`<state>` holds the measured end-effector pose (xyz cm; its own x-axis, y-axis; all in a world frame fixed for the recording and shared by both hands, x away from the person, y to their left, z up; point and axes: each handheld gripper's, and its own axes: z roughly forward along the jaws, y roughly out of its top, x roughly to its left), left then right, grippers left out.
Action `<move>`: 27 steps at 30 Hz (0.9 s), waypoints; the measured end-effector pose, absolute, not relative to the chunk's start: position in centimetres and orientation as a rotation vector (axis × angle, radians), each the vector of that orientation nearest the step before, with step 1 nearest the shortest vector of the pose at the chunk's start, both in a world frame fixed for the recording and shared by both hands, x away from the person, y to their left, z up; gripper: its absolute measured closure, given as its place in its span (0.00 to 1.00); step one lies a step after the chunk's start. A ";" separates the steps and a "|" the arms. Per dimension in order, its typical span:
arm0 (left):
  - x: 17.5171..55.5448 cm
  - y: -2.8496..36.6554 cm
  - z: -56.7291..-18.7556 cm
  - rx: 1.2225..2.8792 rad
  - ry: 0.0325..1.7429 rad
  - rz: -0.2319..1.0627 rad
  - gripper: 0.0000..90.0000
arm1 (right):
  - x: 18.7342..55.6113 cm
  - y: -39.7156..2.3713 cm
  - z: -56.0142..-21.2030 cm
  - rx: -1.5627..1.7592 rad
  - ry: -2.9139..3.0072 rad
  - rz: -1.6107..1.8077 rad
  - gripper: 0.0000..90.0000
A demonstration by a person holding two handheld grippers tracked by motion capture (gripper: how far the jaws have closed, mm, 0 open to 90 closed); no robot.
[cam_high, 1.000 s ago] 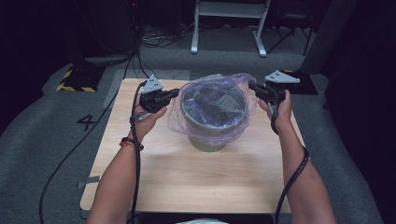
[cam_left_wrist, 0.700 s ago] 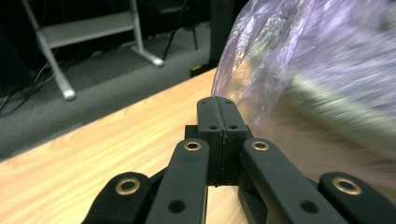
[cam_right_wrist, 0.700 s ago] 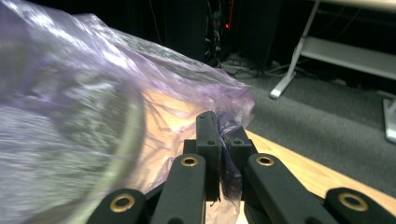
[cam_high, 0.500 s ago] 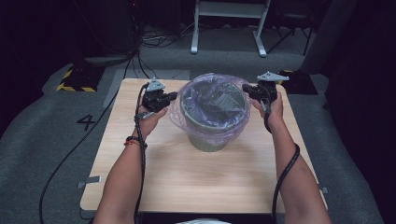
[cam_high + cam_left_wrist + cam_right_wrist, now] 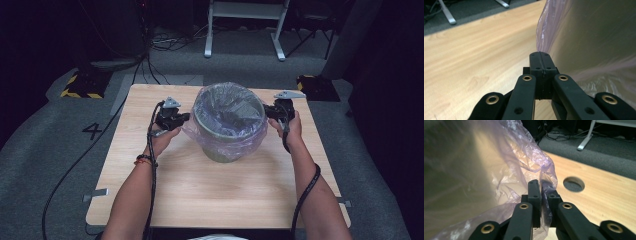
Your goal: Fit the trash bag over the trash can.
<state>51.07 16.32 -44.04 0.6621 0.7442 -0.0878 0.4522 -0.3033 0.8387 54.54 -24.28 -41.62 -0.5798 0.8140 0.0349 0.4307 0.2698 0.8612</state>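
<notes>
A grey-green bin (image 5: 220,152) stands mid-table, lined with a thin purple plastic bag (image 5: 227,107) whose edge is folded down over the rim. My left gripper (image 5: 187,118) is at the bin's left side. In the left gripper view this left gripper (image 5: 540,53) is shut on the bag's edge (image 5: 544,37). My right gripper (image 5: 267,111) is at the bin's right side. Its jaws have just been opening a little. In the right gripper view a narrow gap shows at the right gripper (image 5: 543,185), with the bag film (image 5: 524,162) still hanging between the pads.
The bin stands on a light wooden table (image 5: 200,200) with a round hole (image 5: 574,184) near its right side. White frame legs (image 5: 245,30), cables and a yellow-black striped block (image 5: 80,85) lie on the grey floor beyond.
Both hands have come down along the bin's sides, drawing the bag's edge lower over the rim. The bag now sits tighter around the bin's top.
</notes>
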 end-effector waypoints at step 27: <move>43.0 17.7 -42.1 1.976 0.650 0.418 0.28 | 49.4 -29.6 -39.0 0.957 2.096 1.175 0.37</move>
<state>43.00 17.74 -42.13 0.7978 0.6026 0.0187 0.2667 -0.3806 0.8854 49.38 -29.60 -38.97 -0.5966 0.7942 -0.1158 0.3154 0.3648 0.8760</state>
